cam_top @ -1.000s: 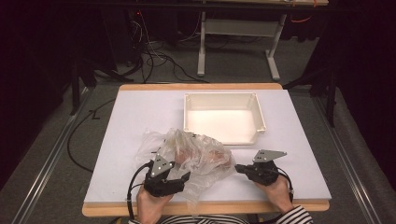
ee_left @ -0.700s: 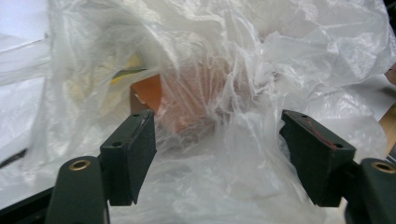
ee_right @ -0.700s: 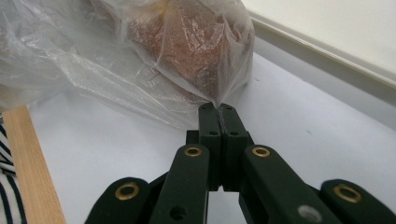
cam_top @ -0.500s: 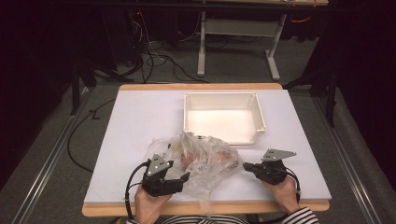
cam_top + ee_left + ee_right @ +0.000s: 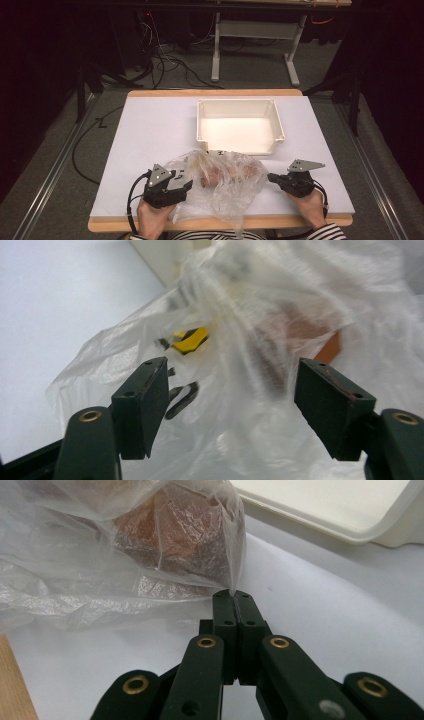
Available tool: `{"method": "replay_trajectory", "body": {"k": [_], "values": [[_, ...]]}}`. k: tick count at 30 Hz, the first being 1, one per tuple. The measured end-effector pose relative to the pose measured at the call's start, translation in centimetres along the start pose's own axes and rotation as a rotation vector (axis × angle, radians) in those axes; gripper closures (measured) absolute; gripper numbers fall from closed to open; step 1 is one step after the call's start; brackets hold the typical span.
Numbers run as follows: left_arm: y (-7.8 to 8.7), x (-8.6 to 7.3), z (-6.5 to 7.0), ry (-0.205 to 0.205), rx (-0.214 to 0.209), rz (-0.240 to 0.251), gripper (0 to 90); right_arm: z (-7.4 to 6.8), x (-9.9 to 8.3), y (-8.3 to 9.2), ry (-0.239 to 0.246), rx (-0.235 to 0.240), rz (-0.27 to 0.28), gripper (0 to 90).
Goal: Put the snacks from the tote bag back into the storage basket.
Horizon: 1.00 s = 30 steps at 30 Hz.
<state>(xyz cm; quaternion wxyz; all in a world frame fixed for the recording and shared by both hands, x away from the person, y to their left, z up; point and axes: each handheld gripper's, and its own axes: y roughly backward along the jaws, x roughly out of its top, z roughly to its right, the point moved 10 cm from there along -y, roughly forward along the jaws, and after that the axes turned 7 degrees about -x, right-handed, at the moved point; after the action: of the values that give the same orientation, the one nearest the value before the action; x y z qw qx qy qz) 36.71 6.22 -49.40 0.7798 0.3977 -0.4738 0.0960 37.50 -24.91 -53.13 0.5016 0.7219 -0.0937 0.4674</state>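
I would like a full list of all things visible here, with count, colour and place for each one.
bag: one, clear plastic, crumpled at the table's near edge between the two grippers; brownish contents inside, kind unclear.
tray: one, cream white, empty, on the far half of the table behind the bag.
table: one, white top with wooden edge.
cables: several, black, on the floor beyond the table.
left gripper: one, black, jaws open around bag plastic.
right gripper: one, black, jaws shut on a pinch of the bag's edge.
hands: two, at the near edge, striped sleeves.
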Motion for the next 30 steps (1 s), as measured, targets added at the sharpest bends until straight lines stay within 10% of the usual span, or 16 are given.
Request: {"method": "replay_trajectory", "body": {"k": [8, 23, 30], "values": [[-1.7, -1.2, -0.7, 0.016, -0.005, -0.036, 35.8, -0.6, 0.4, 0.4, -0.004, -0.002, 0.012, 76.8], [-3.6, -1.9, -0.8, -0.002, 0.015, -0.068, 39.4, -6.0, 4.7, 2.9, 0.133, 0.035, 0.150, 46.9], [-4.1, -2.0, -0.8, -0.011, 0.018, -0.078, 38.8, -6.1, 5.2, 1.1, 0.137, 0.043, 0.104, 45.5]]}}
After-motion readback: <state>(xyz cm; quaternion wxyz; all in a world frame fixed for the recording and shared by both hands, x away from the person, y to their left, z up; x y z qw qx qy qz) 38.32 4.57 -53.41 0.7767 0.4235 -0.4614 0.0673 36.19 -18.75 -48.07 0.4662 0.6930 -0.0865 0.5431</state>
